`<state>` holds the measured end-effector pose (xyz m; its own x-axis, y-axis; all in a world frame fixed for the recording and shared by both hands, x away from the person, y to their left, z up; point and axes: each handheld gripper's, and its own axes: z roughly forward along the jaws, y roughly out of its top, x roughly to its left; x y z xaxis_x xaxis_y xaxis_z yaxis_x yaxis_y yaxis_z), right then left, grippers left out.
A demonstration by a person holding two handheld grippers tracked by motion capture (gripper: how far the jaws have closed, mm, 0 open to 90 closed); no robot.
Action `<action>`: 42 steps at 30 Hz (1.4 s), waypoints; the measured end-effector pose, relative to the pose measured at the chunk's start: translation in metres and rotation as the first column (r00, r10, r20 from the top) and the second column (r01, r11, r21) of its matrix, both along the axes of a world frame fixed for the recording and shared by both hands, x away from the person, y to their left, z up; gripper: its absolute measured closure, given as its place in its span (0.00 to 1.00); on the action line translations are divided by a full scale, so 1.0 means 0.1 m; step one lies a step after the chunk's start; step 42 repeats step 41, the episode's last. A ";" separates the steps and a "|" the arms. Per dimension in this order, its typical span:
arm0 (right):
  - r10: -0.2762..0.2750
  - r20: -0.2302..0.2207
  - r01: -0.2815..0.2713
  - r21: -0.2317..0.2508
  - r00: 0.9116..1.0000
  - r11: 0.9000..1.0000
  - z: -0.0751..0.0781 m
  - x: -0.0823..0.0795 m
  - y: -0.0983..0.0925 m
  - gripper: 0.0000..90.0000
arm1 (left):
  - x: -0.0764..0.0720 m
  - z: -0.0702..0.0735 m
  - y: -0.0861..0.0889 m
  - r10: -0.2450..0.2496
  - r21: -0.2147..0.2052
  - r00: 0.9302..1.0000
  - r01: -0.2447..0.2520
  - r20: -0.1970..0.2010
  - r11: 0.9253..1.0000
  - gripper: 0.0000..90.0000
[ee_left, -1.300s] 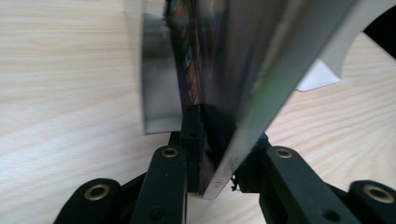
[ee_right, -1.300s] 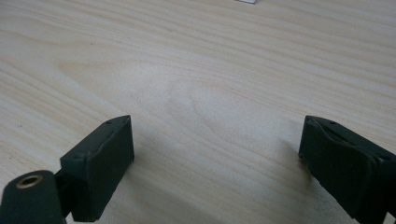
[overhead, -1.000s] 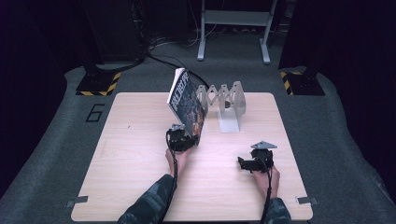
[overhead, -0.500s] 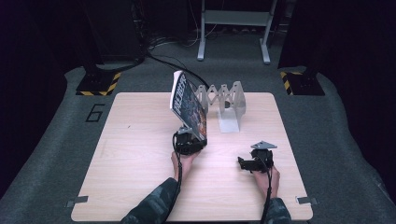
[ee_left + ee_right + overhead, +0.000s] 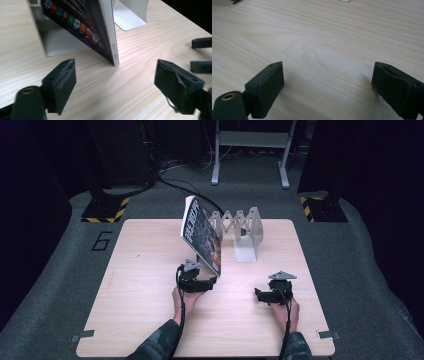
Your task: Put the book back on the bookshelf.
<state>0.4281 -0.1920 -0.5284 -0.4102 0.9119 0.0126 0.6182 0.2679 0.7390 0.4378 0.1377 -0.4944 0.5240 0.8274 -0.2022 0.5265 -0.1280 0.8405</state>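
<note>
My left tool [image 5: 209, 281] sits on the worktop [image 5: 140, 285] just short of the book [image 5: 200, 232], jaws spread wide. They have just been opening, and in the left gripper view nothing sits between the pads: the left tool [image 5: 115, 82] is released, with the book's [image 5: 100, 27] lower corner standing on the wood a little beyond the gap, not touching either pad.

The book stands on its bottom edge near the middle of the worktop, tilted, top leaning toward the far left, cover facing me. It leans on a grey metal bookend [image 5: 247, 232], an accordion-style rack toward the far edge. In the left gripper view the bookend's flat foot [image 5: 60, 41] lies under and behind the book, and a second foot [image 5: 128, 17] lies flat beyond the spine.

My right tool [image 5: 259, 295] rests on the worktop to the right, well apart from book and bookend, pointing left toward the other tool. In the right gripper view its jaws are wide apart, right tool [image 5: 327, 82] released, bare wood [image 5: 324, 37] between the pads. Its jaw tips also show at the right edge of the left gripper view [image 5: 201, 53].

Forearms in dark patterned sleeves come in from the near edge.
</note>
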 end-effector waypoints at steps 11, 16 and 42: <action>0.001 0.001 -0.001 -0.002 1.000 1.000 0.00 0.00 0.00 0.12 | -0.40 0.07 0.50 0.012 0.059 1.000 -0.012 0.008 0.998 0.14; 0.001 0.001 -0.001 -0.002 1.000 1.000 0.00 0.00 0.00 0.12 | -0.56 -0.04 0.69 0.025 0.135 1.000 -0.024 -0.007 0.991 0.11; -0.006 0.008 0.006 -0.006 1.000 1.000 0.00 0.00 0.01 0.12 | -0.77 -0.37 1.04 0.110 0.282 0.992 -0.090 -0.055 0.955 0.08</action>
